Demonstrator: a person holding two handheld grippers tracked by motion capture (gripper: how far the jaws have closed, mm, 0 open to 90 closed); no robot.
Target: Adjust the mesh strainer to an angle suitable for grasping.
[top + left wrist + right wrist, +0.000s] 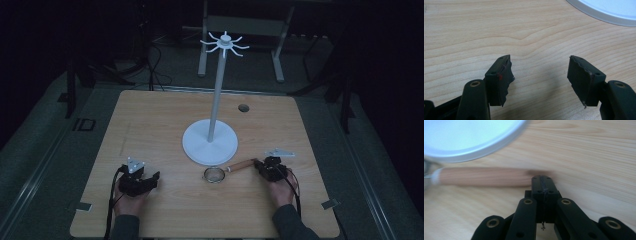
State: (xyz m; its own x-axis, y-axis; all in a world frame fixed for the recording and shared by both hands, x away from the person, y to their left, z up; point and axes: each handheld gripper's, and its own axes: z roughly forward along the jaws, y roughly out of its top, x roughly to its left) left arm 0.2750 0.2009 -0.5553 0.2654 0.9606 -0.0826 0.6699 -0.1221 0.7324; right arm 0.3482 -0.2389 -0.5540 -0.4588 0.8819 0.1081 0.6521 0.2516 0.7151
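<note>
A small metal strainer (214,175) with a wooden handle (241,165) lies on the wooden table (150,125), just in front of the white stand's round base (200,149). My right gripper (258,164) is shut with nothing between its jaws, its tips at the free end of the handle. In the right gripper view the closed tips (543,180) meet the end of the handle (484,177), which looks blurred. My left gripper (154,178) rests on the table at the front left, pointing right. Its jaws stand open over bare wood (540,72).
The white stand has a tall pole (216,90) topped by a ring of hooks (225,44). Its base shows at the top of both gripper views (609,10) (469,137). A round cable hole (243,108) sits near the table's far edge. Dark floor and a metal frame lie beyond.
</note>
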